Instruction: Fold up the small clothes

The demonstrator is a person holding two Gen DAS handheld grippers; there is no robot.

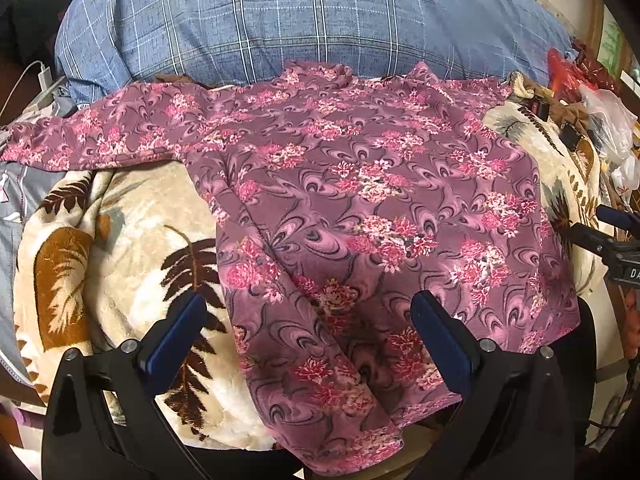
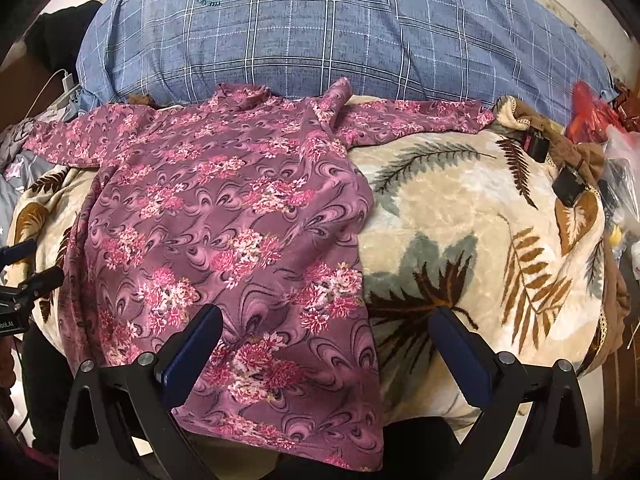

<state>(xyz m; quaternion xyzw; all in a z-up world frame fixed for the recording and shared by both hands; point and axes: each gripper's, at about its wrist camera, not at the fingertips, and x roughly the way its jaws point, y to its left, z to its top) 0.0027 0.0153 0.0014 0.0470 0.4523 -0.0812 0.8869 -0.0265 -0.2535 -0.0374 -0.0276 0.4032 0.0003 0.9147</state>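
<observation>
A purple long-sleeved top with pink flowers [image 1: 360, 200] lies spread flat on a leaf-patterned blanket [image 1: 132, 248], collar at the far side, sleeves stretched out left and right. It also shows in the right wrist view [image 2: 224, 220]. My left gripper [image 1: 308, 312] is open and empty, hovering over the hem's left part. My right gripper [image 2: 328, 324] is open and empty, hovering over the hem's right edge. The right gripper shows at the right edge of the left wrist view [image 1: 612, 240]; the left gripper shows at the left edge of the right wrist view [image 2: 24, 276].
A large blue checked pillow [image 2: 320, 40] lies behind the top. Plastic bags and red clutter [image 2: 592, 120] sit at the far right, with black clips [image 2: 568, 184] on the blanket [image 2: 480, 240]. A white charger cable [image 1: 40, 76] and grey cloth are at the left.
</observation>
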